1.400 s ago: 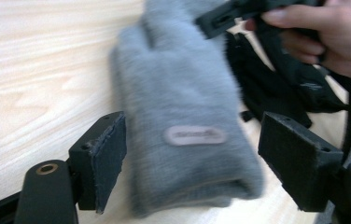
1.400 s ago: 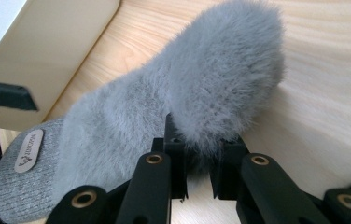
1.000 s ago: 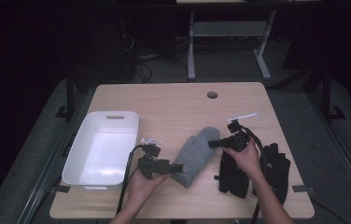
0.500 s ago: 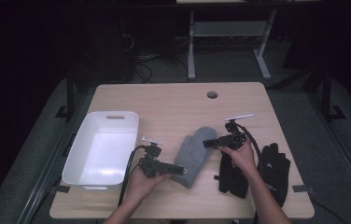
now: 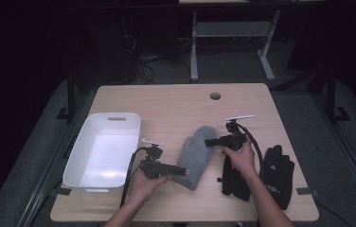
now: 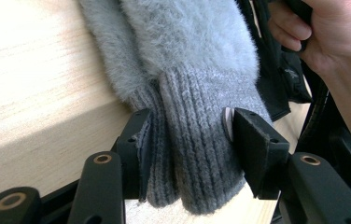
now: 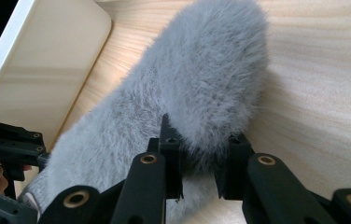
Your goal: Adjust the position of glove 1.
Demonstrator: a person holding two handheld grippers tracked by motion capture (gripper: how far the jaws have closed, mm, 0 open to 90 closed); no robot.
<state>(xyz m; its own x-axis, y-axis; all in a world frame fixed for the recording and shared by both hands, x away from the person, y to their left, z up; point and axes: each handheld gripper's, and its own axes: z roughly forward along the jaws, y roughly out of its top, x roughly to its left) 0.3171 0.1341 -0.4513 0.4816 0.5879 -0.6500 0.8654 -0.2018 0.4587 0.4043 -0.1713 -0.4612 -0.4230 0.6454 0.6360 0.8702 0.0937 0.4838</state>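
Grey mitten (image 5: 196, 154) lies flat near the middle of the table (image 5: 166, 101), between the white tub (image 5: 101, 151) and the black gloves (image 5: 261, 172). Left gripper (image 5: 182, 171) is at the ribbed cuff (image 6: 197, 154), jaws set on either side of the knit and squeezing it. Right gripper (image 5: 209, 142) is up at the fuzzy tip, jaws nipping a tuft of fleece (image 7: 201, 154) along the mitten's edge.
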